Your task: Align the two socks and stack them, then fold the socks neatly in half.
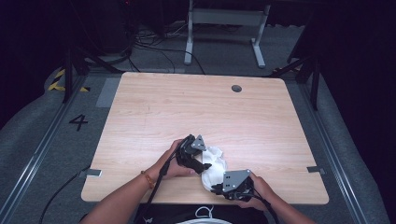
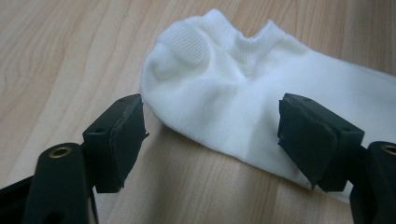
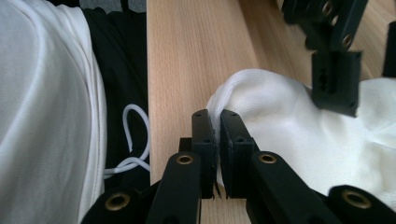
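While pinched, sock [image 3: 280, 112] (flat) tabletop-bound

text: "4" [image 1: 78, 122] | on: grey floor left of bench [image 1: 140, 93] | probably painted | nothing else legible

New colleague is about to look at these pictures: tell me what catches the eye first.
A white sock lies crumpled near the front edge of the wooden table, bright against it. The right gripper pinches its edge between shut fingers, while the left gripper hangs open over the cuff end.
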Demonstrator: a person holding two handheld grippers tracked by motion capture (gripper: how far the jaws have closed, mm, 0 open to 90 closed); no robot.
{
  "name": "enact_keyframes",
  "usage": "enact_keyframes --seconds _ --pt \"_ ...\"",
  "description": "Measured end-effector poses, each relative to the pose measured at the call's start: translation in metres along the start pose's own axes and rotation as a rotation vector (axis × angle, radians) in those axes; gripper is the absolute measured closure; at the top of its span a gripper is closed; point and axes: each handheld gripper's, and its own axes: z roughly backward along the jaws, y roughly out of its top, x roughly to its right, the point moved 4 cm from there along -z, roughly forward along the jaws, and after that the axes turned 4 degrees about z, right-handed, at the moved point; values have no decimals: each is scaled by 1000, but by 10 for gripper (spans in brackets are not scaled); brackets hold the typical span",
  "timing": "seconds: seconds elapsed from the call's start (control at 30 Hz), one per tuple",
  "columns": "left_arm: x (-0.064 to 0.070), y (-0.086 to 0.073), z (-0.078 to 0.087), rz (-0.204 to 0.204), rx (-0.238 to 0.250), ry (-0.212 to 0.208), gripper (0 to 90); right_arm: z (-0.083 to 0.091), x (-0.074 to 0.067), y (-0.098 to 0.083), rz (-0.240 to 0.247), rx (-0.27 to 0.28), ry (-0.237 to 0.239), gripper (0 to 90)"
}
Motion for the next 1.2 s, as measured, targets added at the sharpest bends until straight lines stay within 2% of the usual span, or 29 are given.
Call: enact_keyframes --seconds 0.03,0.1,0.2,0.3,0.43,0.53,0.63,0.73,0.8,0.83,0.93,1.03,1.1,1.2 --pt "0 -1 -1 -3 -9 -4 227 2 -1 1 -2 5 -1 862" --pt "-1 -1 -3 3 7 -12 216 4 -1 2 4 11 -4 862" --pt "-4 -2 -4 -27 14 -11 177 8 1 3 1 23 -7 864" --pt "-9 -3 -6 -16 34 -44 152 9 3 4 -6 22 -7 864" --pt "-13 -1 -6 -10 19 -48 158 9 4 2 -20 5 -16 864" --pt "-14 0 -7 -43 13 -55 154 11 5 1 -22 6 -17 864" --pt "-15 0 -7 -46 10 -66 152 12 5 0 -23 5 -16 864" --pt "-17 1 -6 -34 1 -60 154 12 5 1 -20 7 -16 865" --pt "-21 1 -4 -36 4 -31 154 12 5 1 -18 7 -17 865" --pt "-21 1 -4 -36 4 -31 154 12 5 1 -18 7 -17 865" --pt "-28 -2 -2 0 12 -32 149 12 4 2 -18 5 -15 865" --pt "-32 -3 3 -14 -3 7 151 12 3 3 -13 6 -10 865" --pt "-32 -6 2 14 -6 -14 149 11 3 5 -4 3 -9 865" --pt "-33 -5 2 -7 -10 -15 147 10 2 5 0 4 -2 865"
